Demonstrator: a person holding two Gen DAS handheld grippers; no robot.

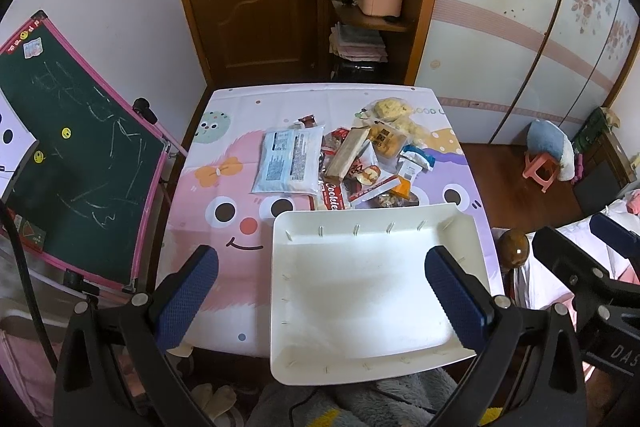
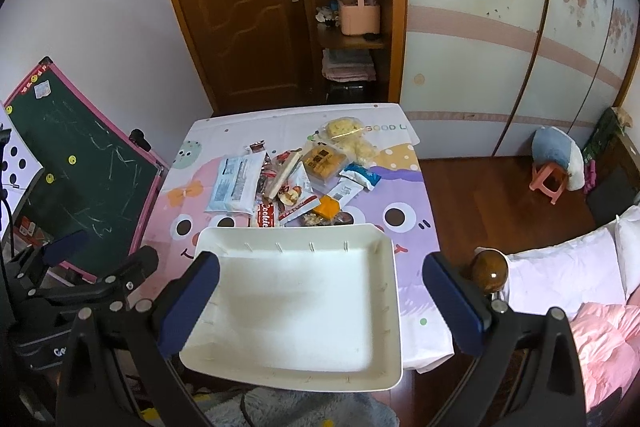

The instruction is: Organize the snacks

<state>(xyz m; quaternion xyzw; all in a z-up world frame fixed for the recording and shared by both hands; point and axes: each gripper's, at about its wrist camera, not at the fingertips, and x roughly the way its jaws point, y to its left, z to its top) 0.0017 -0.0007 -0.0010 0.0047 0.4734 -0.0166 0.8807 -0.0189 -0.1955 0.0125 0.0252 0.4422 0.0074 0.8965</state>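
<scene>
While both sets of tongs hang wide apart and hold nothing, the left tongs (image 1: 320,301) and right tongs (image 2: 320,301) frame an empty white tray (image 2: 384,307) on the worktop (image 1: 224,163); beyond it, ahead of the fingers, lies the snack pile (image 2: 296,175).

Snacks (image 1: 352,159) lay heaped on the desk behind an empty white tray (image 1: 372,359).

The tray, shallow and rectangular with small slots along its walls, sat at the near edge of the desk, its front rim overhanging. The pile just beyond its far rim held a pale blue pack (image 1: 286,161) lying flat on the left, a tan bar (image 1: 347,151) slanted across red wrappers (image 2: 267,215), a clear bag of brown cakes (image 2: 323,163), a bag of yellow puffs (image 2: 348,135) farthest back, and a small white-and-blue sachet (image 2: 354,183) on the right.
</scene>
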